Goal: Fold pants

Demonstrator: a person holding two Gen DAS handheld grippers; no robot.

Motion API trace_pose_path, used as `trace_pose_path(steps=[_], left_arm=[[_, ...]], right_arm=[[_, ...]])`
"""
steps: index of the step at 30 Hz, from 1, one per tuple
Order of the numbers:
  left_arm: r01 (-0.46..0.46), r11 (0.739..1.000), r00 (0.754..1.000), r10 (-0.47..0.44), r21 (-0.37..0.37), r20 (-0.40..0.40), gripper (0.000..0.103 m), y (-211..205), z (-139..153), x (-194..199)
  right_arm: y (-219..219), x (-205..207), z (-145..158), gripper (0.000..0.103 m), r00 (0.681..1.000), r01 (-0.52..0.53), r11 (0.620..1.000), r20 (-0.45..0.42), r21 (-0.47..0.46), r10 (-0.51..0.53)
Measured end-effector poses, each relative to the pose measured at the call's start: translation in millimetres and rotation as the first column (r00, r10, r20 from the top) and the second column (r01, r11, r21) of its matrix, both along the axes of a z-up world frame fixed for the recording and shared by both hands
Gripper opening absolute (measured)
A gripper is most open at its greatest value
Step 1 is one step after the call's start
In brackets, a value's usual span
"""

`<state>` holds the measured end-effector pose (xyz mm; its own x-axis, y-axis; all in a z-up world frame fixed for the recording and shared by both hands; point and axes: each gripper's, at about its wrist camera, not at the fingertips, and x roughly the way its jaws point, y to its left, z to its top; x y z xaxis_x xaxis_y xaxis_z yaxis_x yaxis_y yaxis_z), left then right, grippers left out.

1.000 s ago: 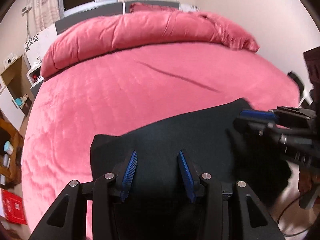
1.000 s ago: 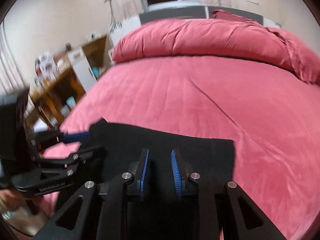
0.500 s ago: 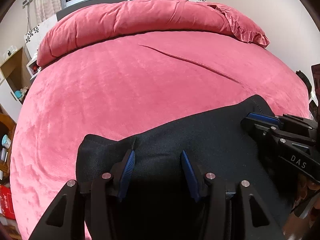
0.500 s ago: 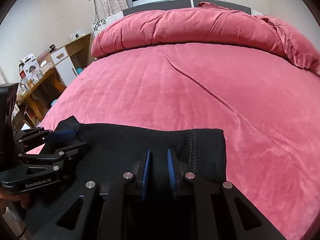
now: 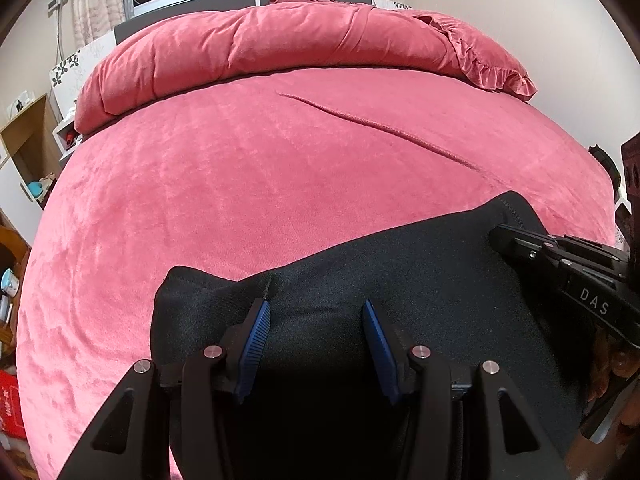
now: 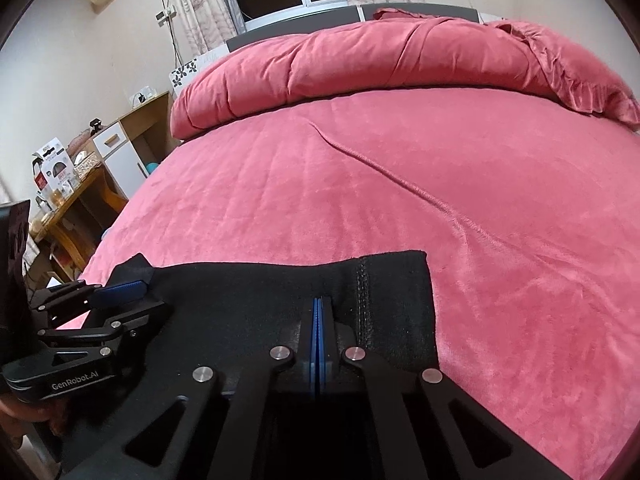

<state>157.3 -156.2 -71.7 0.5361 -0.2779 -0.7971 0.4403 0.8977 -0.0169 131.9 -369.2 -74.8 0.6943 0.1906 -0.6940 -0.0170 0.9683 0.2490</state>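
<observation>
black pants (image 5: 360, 292) spread on the pink bed (image 5: 280, 180)
left gripper (image 5: 316, 336) gapes wide above them; right gripper (image 6: 319, 320) pinched closed on the fabric.

Over the near edge of the black pants (image 5: 400, 280), the left gripper (image 5: 316, 336) hovers with blue pads spread wide apart, while the right gripper (image 6: 318, 320), toward their stitched end, has its pads pressed together.
</observation>
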Motion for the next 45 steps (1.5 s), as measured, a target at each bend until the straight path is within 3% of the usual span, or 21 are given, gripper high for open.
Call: trace_pose_path(steps=[12,16,18,19,20,22,26,29,33,36,38,39,43,45], left_arm=[[0.016,0.999,1.000,-0.016,-0.036,0.011,0.050,14,12,-16],[0.038,0.997,0.997,-0.033,-0.064,0.064,0.050,30,26,-56],[0.054,0.994,0.997,-0.048,-0.092,0.064,0.050,40,27,-78],[0.056,0.993,0.997,-0.051,-0.102,0.053,0.050,45,25,-88],[0.062,0.991,0.997,-0.058,-0.116,0.043,0.050,49,23,-98],[0.093,0.988,0.994,-0.085,-0.125,0.062,0.050,54,20,-119],[0.176,0.984,0.979,-0.174,-0.008,0.109,0.062,42,13,-143],[0.188,0.982,0.978,-0.188,0.015,0.093,0.063,37,8,-148],[0.178,0.984,0.984,-0.178,-0.019,0.026,0.063,40,8,-148],[0.190,0.982,0.982,-0.190,0.009,0.001,0.063,41,3,-154],[0.184,0.983,0.983,-0.184,-0.003,-0.009,0.063,43,0,-152],[0.177,0.984,0.984,-0.177,-0.022,-0.012,0.063,45,1,-149],[0.141,0.984,0.990,-0.141,-0.112,0.016,0.063,61,15,-144],[0.084,0.980,0.996,-0.079,-0.183,0.036,0.065,77,27,-137]], right_arm=[[-11,-22,7,0.000,0.998,0.061,0.998,-0.012,0.020,-0.060],[-7,-42,20,0.001,0.998,0.047,0.997,-0.031,-0.062,-0.049],[-6,-57,26,0.016,0.997,0.064,0.993,-0.036,-0.099,-0.068],[-7,-69,29,0.027,0.997,0.066,0.994,-0.034,-0.090,-0.069],[-9,-79,30,0.030,0.998,0.059,0.997,-0.031,-0.059,-0.060],[-9,-93,31,0.031,0.998,0.037,0.999,-0.041,-0.016,-0.038],[0,-103,26,0.035,0.993,0.017,0.994,-0.116,-0.105,-0.029],[-6,-103,20,0.047,0.983,0.039,0.990,-0.172,-0.134,-0.062],[-22,-106,11,0.048,0.966,0.075,0.995,-0.243,-0.066,-0.089],[-29,-115,8,0.048,0.960,0.101,0.994,-0.259,-0.036,-0.107],[-35,-116,2,0.058,0.954,0.126,0.992,-0.274,0.008,-0.119],[-37,-117,2,0.062,0.952,0.137,0.990,-0.279,0.020,-0.126],[-50,-119,0,0.063,0.956,0.163,0.977,-0.267,0.140,-0.122],[-55,-118,-1,0.065,0.960,0.156,0.966,-0.264,0.205,-0.098]])
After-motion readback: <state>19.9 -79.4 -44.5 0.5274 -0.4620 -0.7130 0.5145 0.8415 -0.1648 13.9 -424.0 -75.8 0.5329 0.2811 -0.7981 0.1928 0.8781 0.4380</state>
